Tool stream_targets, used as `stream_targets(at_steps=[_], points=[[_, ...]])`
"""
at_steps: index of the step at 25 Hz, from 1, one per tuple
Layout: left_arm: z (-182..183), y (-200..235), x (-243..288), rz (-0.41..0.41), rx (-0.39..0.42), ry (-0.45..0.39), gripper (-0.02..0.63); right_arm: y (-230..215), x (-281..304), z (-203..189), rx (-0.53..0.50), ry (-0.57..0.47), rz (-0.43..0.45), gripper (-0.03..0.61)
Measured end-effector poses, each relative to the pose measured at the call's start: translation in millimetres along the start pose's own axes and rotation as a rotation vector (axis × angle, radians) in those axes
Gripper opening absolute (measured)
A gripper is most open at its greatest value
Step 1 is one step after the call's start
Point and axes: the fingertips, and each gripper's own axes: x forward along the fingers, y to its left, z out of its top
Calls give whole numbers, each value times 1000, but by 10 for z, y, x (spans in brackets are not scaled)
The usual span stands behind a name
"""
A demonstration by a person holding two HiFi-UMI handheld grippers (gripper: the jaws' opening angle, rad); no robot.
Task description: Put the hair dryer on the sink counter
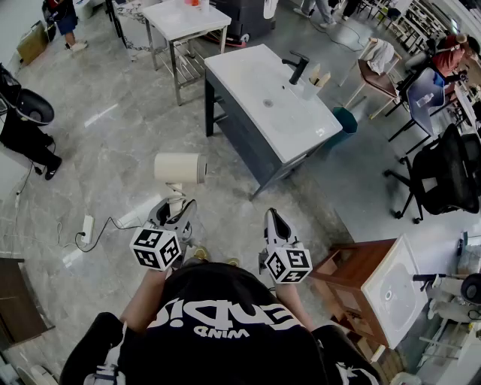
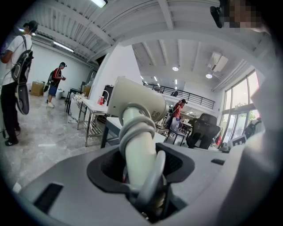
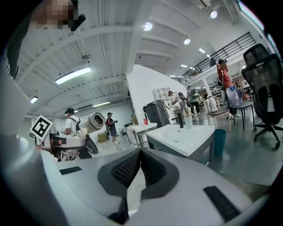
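My left gripper (image 1: 175, 204) is shut on the handle of a cream hair dryer (image 1: 179, 168), whose barrel stands up above the jaws. In the left gripper view the handle (image 2: 137, 145) sits between the pads, with its grey cord (image 2: 152, 185) looped round it. The right gripper (image 1: 272, 219) hangs beside it, shut, with nothing between the pads (image 3: 128, 170). Ahead stands the white sink counter (image 1: 248, 83) with a black faucet (image 1: 297, 66) on a dark cabinet. The right gripper view shows that counter (image 3: 185, 134) to the right and the hair dryer (image 3: 92, 121) to the left.
A white metal table (image 1: 184, 19) stands beyond the sink. Office chairs (image 1: 443, 173) and a teal bin (image 1: 346, 120) are to the right. A wooden cabinet with a basin (image 1: 391, 289) is near right. A power strip (image 1: 87, 228) lies on the floor. People stand at the left.
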Motion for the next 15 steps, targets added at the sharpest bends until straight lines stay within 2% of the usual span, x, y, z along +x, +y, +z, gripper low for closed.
stream_targets(at_steps=[6, 15], points=[[37, 76, -9, -12, -3, 2, 210, 105, 105, 6, 2, -2, 15, 23], [176, 478, 29, -42, 8, 13, 212, 405, 501, 45, -7, -13, 12, 23]])
